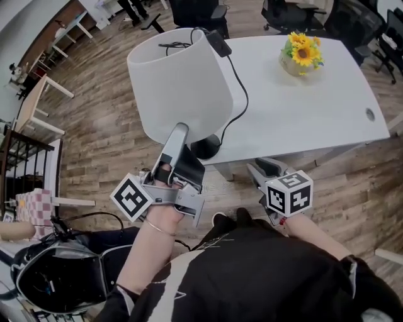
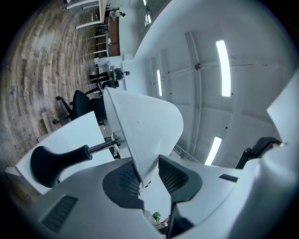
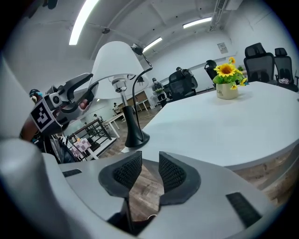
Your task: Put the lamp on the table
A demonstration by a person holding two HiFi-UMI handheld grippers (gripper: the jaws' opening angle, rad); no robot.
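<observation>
White and smooth, the cone-shaped shade [image 1: 179,82] tops a lamp [image 3: 122,84] with a thin dark stem and a rounded black base [image 1: 206,147]. A black cord [image 1: 240,88] trails from the shade's top. The base sits at the near corner of a plain white table [image 1: 315,107], which also carries yellow sunflowers [image 1: 301,51] in a pale pot. Brown wood planks cover the floor [image 1: 107,144], and black office chairs [image 1: 289,9] stand beyond the table. The left gripper [image 2: 149,175] pinches the shade's lower rim between its ribbed pads. The right gripper [image 3: 149,172] hangs below the table's edge, jaws slightly apart and empty.
</observation>
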